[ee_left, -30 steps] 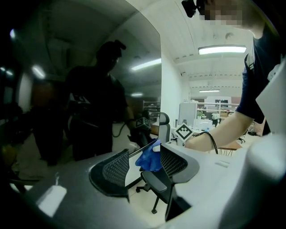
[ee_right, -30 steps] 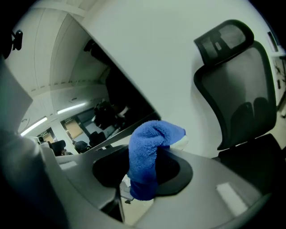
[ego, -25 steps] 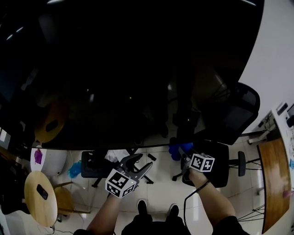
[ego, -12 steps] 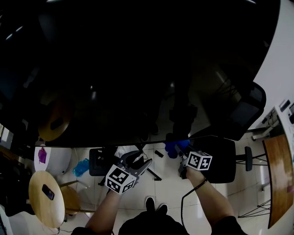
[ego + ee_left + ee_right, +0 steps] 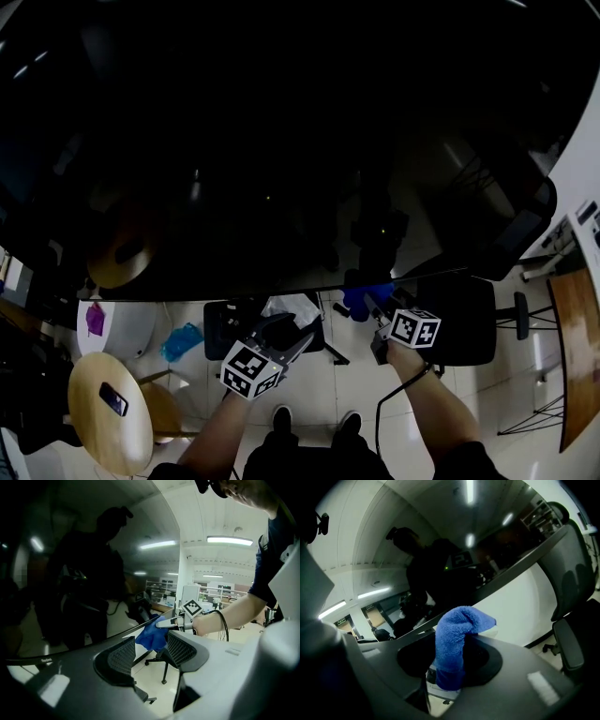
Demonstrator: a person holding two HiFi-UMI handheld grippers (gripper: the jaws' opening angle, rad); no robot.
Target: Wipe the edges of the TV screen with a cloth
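Blue terry cloth (image 5: 457, 641) stands clamped between the closed jaws of the right gripper (image 5: 450, 663). Its lower end is pinched between the pads, and its free end rises above them and folds over toward the TV screen (image 5: 281, 141). In the head view the cloth (image 5: 360, 300) sits at the screen's bottom edge, right of centre, just ahead of the right gripper (image 5: 375, 311). The left gripper view shows the cloth (image 5: 152, 635) lying against that lower edge. The left gripper (image 5: 147, 656) holds its jaws apart with nothing between them. It sits below the screen edge, beside the right gripper and apart from the cloth. Below it on the floor stands an office chair (image 5: 164, 665).
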